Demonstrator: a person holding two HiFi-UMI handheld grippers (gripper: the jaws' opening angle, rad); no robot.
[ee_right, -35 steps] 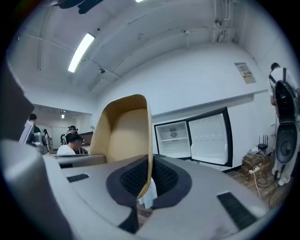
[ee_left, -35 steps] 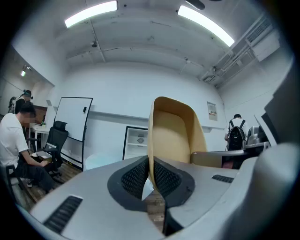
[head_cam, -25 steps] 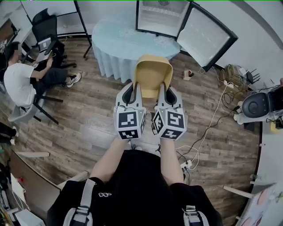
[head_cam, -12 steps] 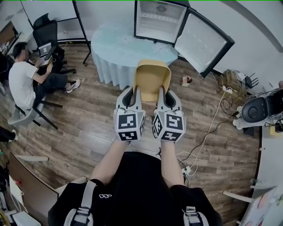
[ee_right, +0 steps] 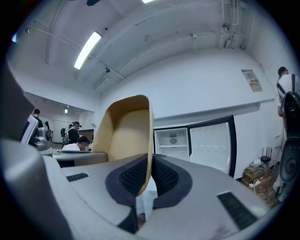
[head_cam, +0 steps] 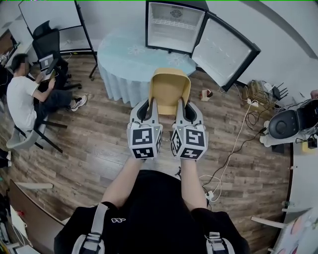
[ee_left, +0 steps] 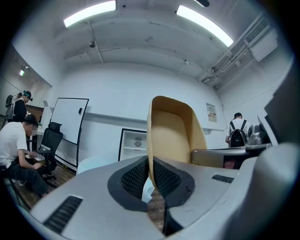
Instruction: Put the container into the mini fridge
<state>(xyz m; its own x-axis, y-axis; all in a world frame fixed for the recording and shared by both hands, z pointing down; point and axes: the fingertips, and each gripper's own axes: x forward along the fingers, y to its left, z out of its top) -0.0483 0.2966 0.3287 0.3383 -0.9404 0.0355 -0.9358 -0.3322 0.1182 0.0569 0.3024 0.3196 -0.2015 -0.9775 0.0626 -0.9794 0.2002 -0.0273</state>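
Observation:
I carry a tan open container between both grippers, out in front of me above the wood floor. My left gripper is shut on its left wall. My right gripper is shut on its right wall. The container is empty, its hollow facing up toward me. Ahead stands the mini fridge on a round table with a pale blue cloth, its door swung wide open to the right. The fridge interior is white and looks empty.
A seated person works at the far left beside black office chairs and a whiteboard. Cables trail across the floor at the right, near a power strip and a black round device. A person with a backpack stands at the right.
The fridge and table have come lower and larger in the head view, so I have moved closer to them. Both grippers keep their hold on the container.

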